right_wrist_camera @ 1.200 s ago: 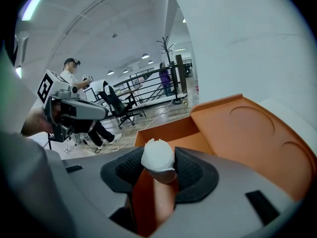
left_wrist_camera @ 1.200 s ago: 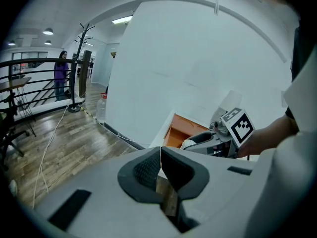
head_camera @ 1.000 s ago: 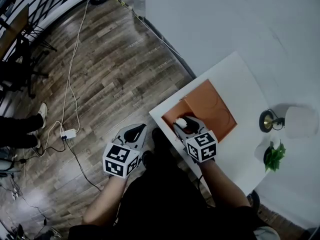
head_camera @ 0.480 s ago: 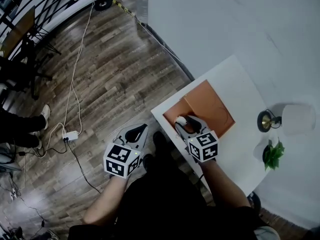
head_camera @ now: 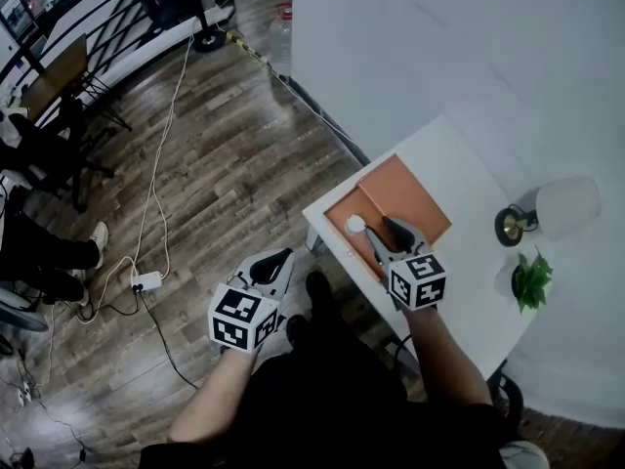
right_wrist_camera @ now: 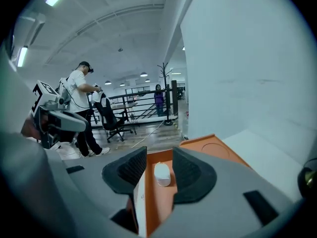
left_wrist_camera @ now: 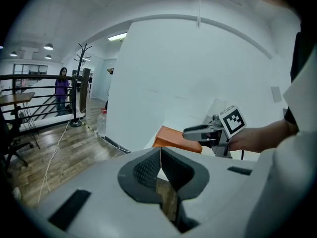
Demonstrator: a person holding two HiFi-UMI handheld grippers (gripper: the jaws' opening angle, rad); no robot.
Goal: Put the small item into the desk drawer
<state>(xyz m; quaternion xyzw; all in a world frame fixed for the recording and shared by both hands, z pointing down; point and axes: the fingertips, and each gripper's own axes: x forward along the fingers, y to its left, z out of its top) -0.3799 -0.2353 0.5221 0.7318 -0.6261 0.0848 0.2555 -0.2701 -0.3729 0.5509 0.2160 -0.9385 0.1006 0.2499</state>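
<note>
Orange desk drawer (head_camera: 408, 195) held the small white item (right_wrist_camera: 162, 174), lying untouched just beyond the right gripper's (head_camera: 379, 229) apart, lately narrowing jaws, apparently released there, while the left gripper (head_camera: 274, 260), jaws together and empty, hung aside unneeded.

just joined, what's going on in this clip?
A person holds a gripper in each hand at a white desk whose orange drawer is pulled open. A small white item lies on the drawer floor. The right gripper hovers just above it. Its jaws are apart and have just been closing a little, with the pads not on the item. The left gripper is shut and empty, off to the side over the wood floor.
</note>
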